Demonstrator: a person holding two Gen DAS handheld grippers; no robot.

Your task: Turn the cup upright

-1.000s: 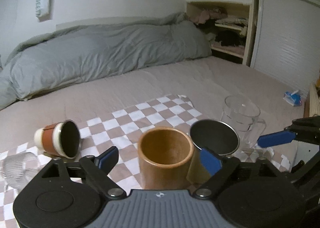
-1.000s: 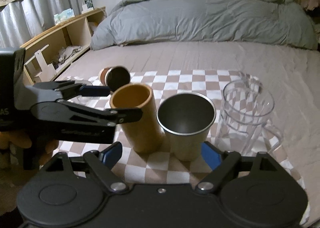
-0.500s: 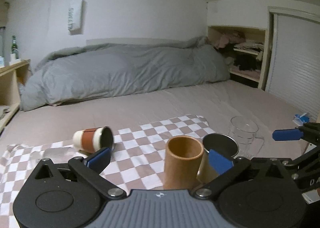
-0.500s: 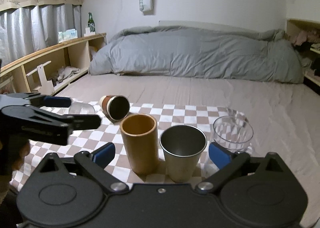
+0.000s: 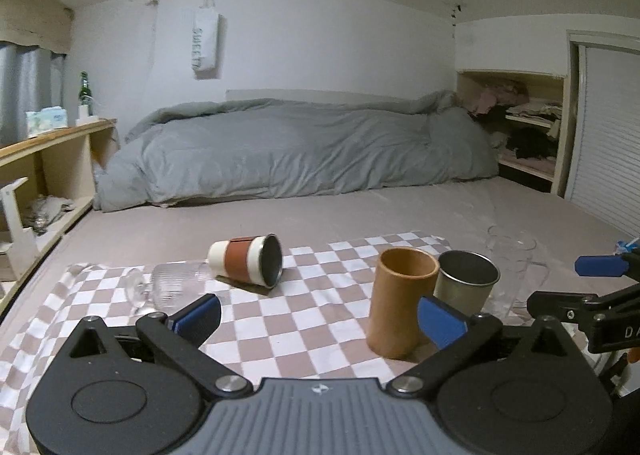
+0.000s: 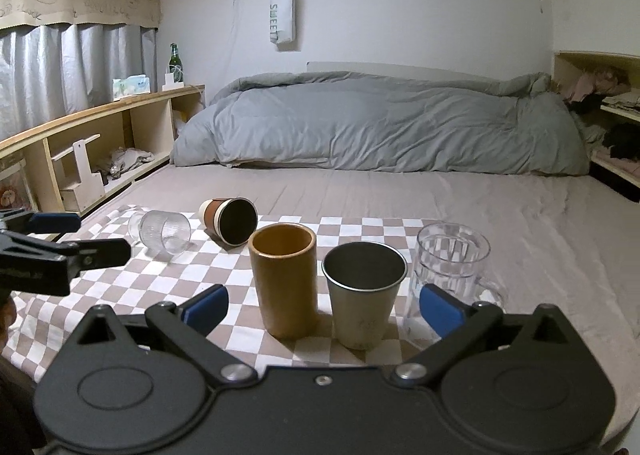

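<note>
Two cups lie tipped: banded cup axis crosswise, mouth right, ahead-left of left tool, prob. nearer; both tools wide, empty.

The checked cloth looks soft and matt. The steel cup is dull brushed metal beside a smooth matt wooden-looking tumbler. The mug is clear ribbed glass.

Dim indoor light, soft shadows, heavy fisheye warp w/ dark corners.
</note>
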